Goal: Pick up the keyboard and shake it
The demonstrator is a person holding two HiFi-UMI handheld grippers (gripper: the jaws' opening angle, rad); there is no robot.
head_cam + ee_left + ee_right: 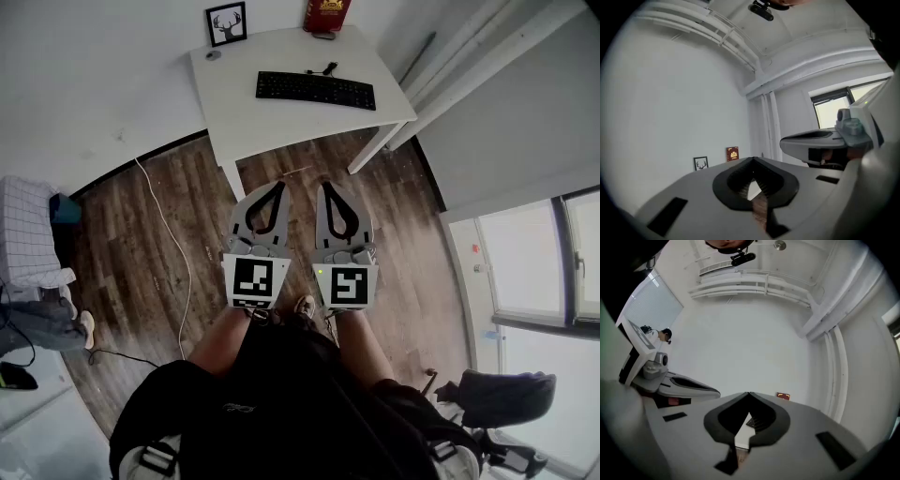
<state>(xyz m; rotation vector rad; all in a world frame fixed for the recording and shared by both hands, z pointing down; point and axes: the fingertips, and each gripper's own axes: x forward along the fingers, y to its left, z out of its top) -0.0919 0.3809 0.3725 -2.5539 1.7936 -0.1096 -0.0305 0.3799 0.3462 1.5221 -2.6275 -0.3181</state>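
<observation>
The left hand-held gripper (277,186) is clenched: its jaws meet at the tips and grasp nothing. The right hand-held gripper (327,185) is in the same condition, clenched and empty. Both are held side by side, close together but not touching, in front of the person's legs and above the wood floor (141,281). Their tips point toward the bench (281,122).

The keyboard (316,89) lies flat on the white bench, toward its right half and well apart from both hand-held grippers. Behind the keyboard, a framed deer picture (226,22) and a red box (326,13) stand at the rear edge against the white wall. A small round object (214,54) lies near the rear left corner.

The front strip of the bench, between the keyboard and the near edge, is bare. Open floor separates the person from the bench. A white cord (169,234) runs across the floor on the left. On the right, a wall with a window (534,272) limits the space.
</observation>
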